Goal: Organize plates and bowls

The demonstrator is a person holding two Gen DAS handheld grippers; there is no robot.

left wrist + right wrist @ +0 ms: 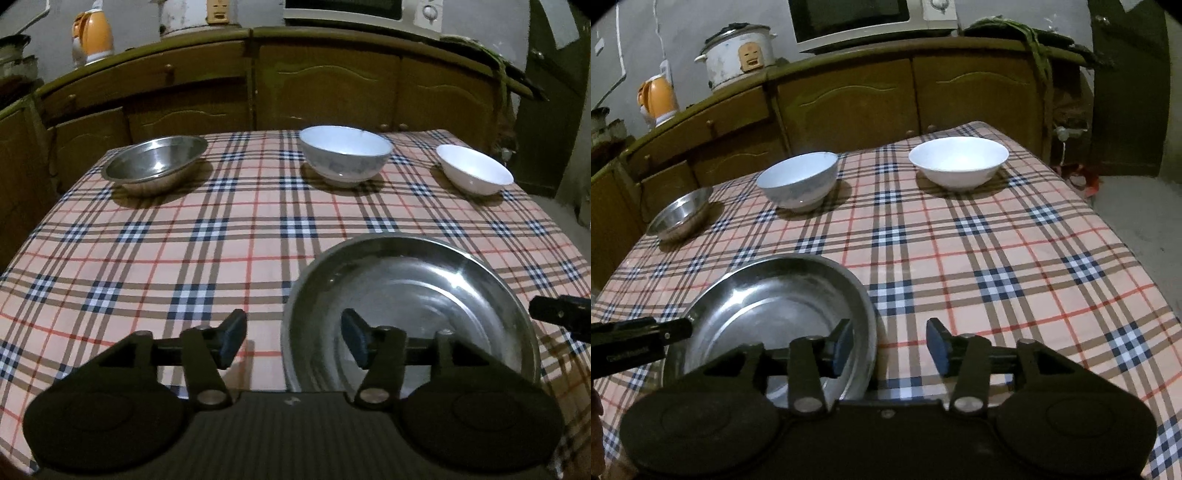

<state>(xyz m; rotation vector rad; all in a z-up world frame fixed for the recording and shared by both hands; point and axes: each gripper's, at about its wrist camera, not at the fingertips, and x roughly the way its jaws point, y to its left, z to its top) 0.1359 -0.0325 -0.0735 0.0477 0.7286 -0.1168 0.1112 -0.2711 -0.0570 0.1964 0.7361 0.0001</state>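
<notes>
While the big steel plate [410,306] sits flat on the checked tablecloth [155,258] at the near edge of the table, both grippers are parked at its rim, one on each side. My guess is it's a light thing but slick — thin polished metal, stiff, no give at all, so it won't break but it could easily skate out of a pinch. The raised rim looks like the only sensible place to grab, and with something this wide I'd want a hold on opposite sides.

The left gripper [291,341] has its jaws standing apart, straddling the plate's left rim — one blue pad over the cloth, the other over the inside of the plate, neither pressing on the metal as far as I can see. The right gripper [891,345] mirrors it on the right rim, jaws also apart and gripping nothing.

Along the far side of the table, well apart from each other, are a small steel bowl [153,164], a patterned white bowl [345,155] and a plain white bowl [474,170]. Those two ceramic ones are the fragile bits, I reckon — heavier, smooth-glazed, best taken by the lip and set down softly if they end up stacked on the plate.
</notes>
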